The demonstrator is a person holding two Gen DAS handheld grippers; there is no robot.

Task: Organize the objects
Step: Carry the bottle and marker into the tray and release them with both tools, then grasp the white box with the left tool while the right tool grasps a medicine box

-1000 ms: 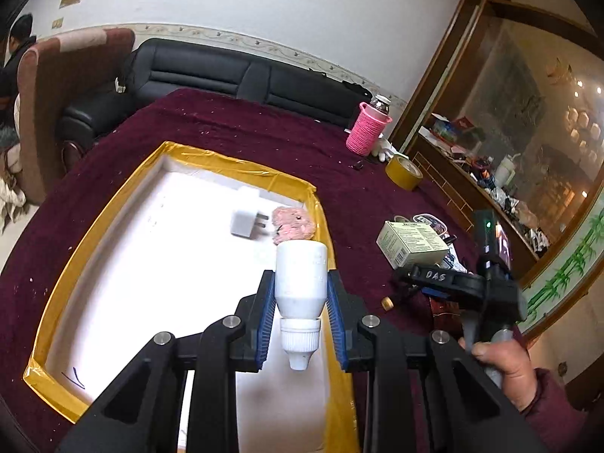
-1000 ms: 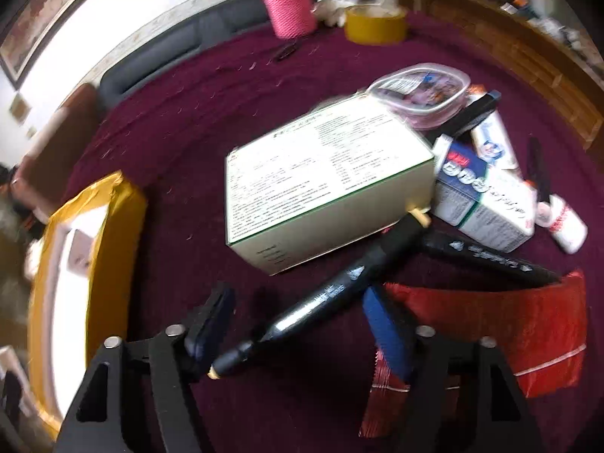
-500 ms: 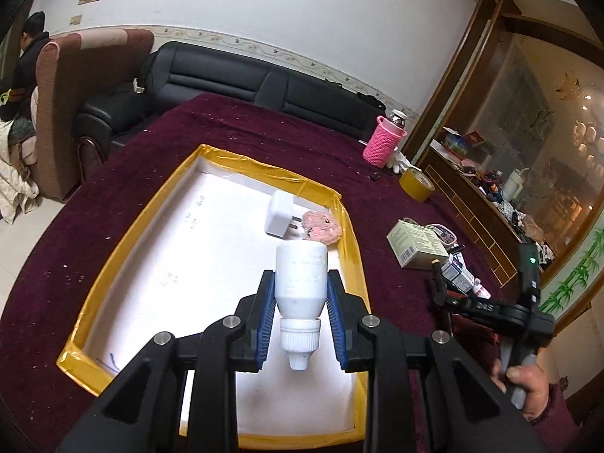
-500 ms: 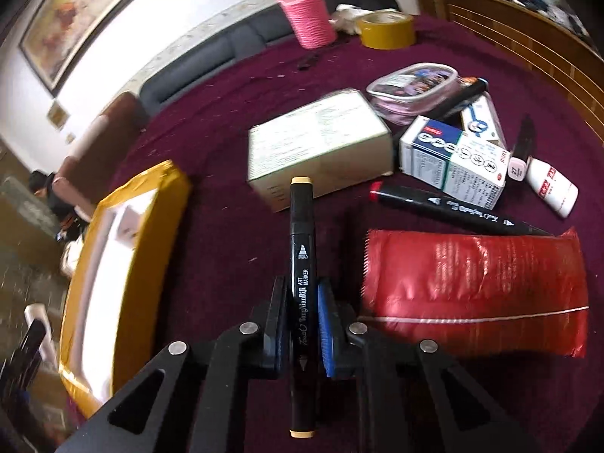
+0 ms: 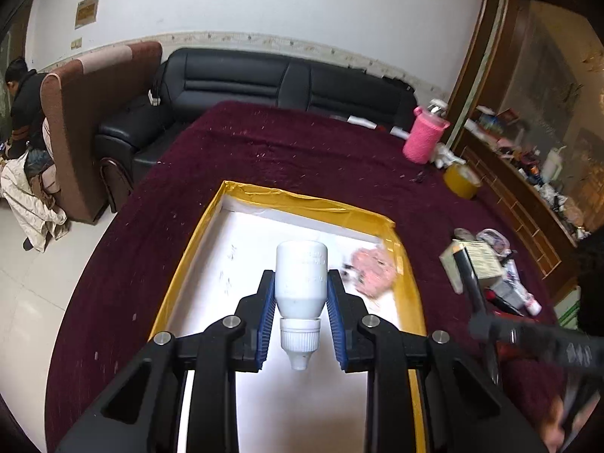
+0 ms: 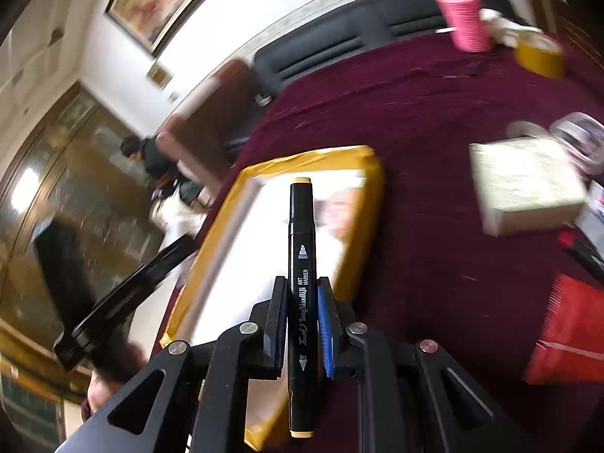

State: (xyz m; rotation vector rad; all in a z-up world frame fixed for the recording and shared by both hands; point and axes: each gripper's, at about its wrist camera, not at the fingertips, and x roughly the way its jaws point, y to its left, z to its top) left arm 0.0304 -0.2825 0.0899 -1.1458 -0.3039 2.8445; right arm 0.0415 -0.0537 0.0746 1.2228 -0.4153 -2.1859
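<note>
My left gripper [image 5: 301, 304] is shut on a white plastic bottle [image 5: 301, 283], cap toward the camera, held above the white tray with yellow taped rim [image 5: 302, 201]. A pink crumpled object [image 5: 373, 270] lies in the tray by its right rim. My right gripper [image 6: 301, 321] is shut on a black art marker [image 6: 302, 264] with tan end caps, held near the tray's right rim [image 6: 368, 204]. The right gripper also shows blurred in the left wrist view [image 5: 528, 336], to the right of the tray.
On the maroon tablecloth right of the tray lie a green-edged box [image 6: 524, 185], a red packet [image 6: 566, 328], another marker [image 6: 581, 251] and small boxes. A pink cup [image 5: 424, 139] and a tape roll [image 5: 461, 180] stand at the back. A black sofa [image 5: 283, 83] is behind.
My right gripper has lifted the black marker off the table and swung left toward the tray. My left gripper, still holding the bottle, has moved forward over the tray.
</note>
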